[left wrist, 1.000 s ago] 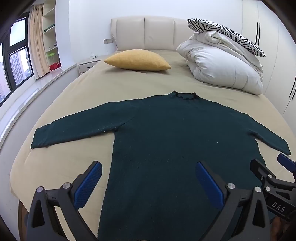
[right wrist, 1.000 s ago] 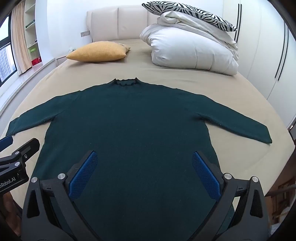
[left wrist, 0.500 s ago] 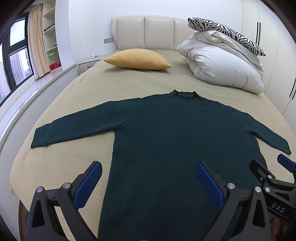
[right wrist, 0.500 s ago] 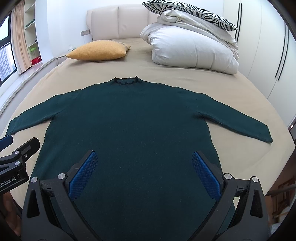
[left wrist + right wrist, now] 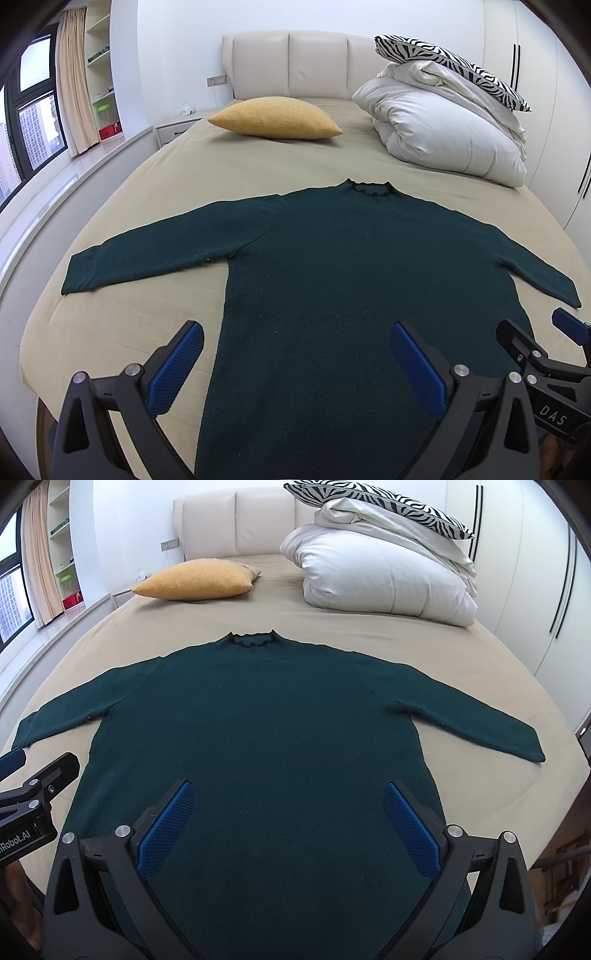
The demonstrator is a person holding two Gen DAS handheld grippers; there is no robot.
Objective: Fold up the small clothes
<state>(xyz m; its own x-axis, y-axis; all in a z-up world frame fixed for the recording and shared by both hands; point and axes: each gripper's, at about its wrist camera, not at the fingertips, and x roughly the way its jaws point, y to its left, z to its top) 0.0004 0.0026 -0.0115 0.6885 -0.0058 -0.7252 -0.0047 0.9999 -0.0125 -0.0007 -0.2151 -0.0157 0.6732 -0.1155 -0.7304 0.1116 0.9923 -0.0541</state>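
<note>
- Dark green sweater lies flat on the beige bed, sleeves spread to both sides, collar toward the headboard.
- Beyond the collar: a mustard cushion, then a white duvet topped by a zebra-print pillow.
- Left gripper hovers over the sweater's hem edge, blue pads spread wide.
- Right gripper hovers over the sweater's lower body, equally spread, holding nothing.
- Readable lettering: "DAS" on the right gripper's body in the left view, "Robot.AI" on the left gripper's in the right view.
</note>
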